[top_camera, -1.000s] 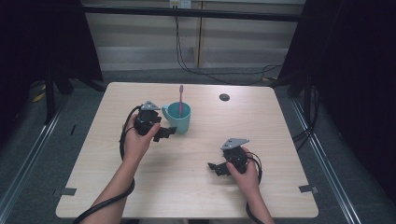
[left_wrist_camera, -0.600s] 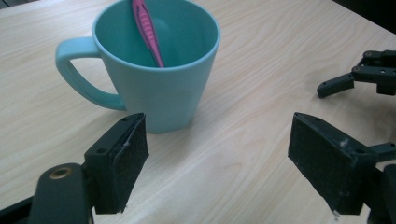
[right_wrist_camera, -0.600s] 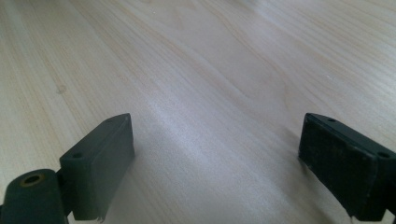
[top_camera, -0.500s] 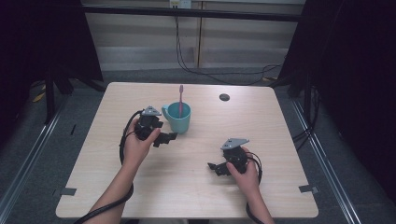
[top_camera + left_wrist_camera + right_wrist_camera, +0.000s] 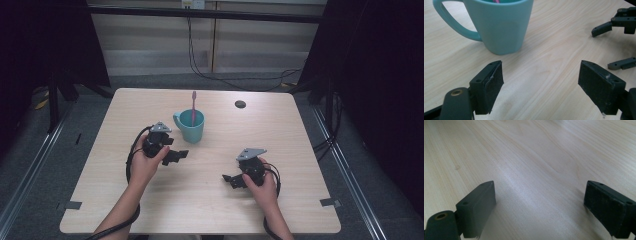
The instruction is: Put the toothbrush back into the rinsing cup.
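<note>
A teal mug [image 5: 192,126] stands on the wooden table [image 5: 280,130] with a pink toothbrush [image 5: 193,101] upright in it. My left gripper [image 5: 174,149] sits just left of and nearer than the mug, open, with nothing between its jaws. In the left gripper view the mug [image 5: 499,25] is ahead and to the left of the left gripper [image 5: 541,67], and the right gripper's jaw tips [image 5: 614,23] show at the far right. My right gripper [image 5: 231,180] rests low over the table's near right, open. In its own view the right gripper [image 5: 540,186] faces bare wood [image 5: 536,152].
A small dark round object [image 5: 240,104] lies near the table's far edge, right of the mug. Black cables trail from both grippers. Dark frame posts and curtains stand around the table.
My left gripper has drawn back from the mug's handle side, toward the person. The right gripper has stayed put.
</note>
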{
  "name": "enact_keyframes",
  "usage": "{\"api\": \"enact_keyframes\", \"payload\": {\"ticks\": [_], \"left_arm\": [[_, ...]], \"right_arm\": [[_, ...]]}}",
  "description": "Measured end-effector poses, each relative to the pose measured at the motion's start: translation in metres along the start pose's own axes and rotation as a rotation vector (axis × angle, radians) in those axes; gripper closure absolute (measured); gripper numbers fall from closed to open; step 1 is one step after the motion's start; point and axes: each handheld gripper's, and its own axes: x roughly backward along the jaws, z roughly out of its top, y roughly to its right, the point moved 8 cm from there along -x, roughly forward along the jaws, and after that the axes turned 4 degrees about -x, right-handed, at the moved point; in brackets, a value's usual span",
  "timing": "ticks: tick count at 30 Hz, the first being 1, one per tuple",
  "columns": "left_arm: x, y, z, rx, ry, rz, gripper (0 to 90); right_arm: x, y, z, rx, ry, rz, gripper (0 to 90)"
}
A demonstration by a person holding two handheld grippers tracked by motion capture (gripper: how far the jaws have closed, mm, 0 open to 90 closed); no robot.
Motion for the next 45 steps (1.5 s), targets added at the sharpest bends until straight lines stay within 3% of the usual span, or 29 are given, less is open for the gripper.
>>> {"api": "enact_keyframes", "payload": {"ticks": [15, 33, 45], "left_arm": [[-0.011, 0.007, -0.030, 0.009, -0.040, -0.026, 19.1], [-0.020, 0.008, -0.054, -0.028, -0.084, 0.012, 19.2], [-0.023, 0.011, -0.059, -0.050, -0.087, 0.021, 17.0]], "right_arm": [[0.000, 0.000, 0.000, 0.002, 0.001, 0.001, 9.8], [0.000, -0.001, 0.000, 0.002, 0.000, 0.004, 9.7], [0.000, -0.002, 0.000, 0.005, 0.001, 0.005, 9.7]]}}
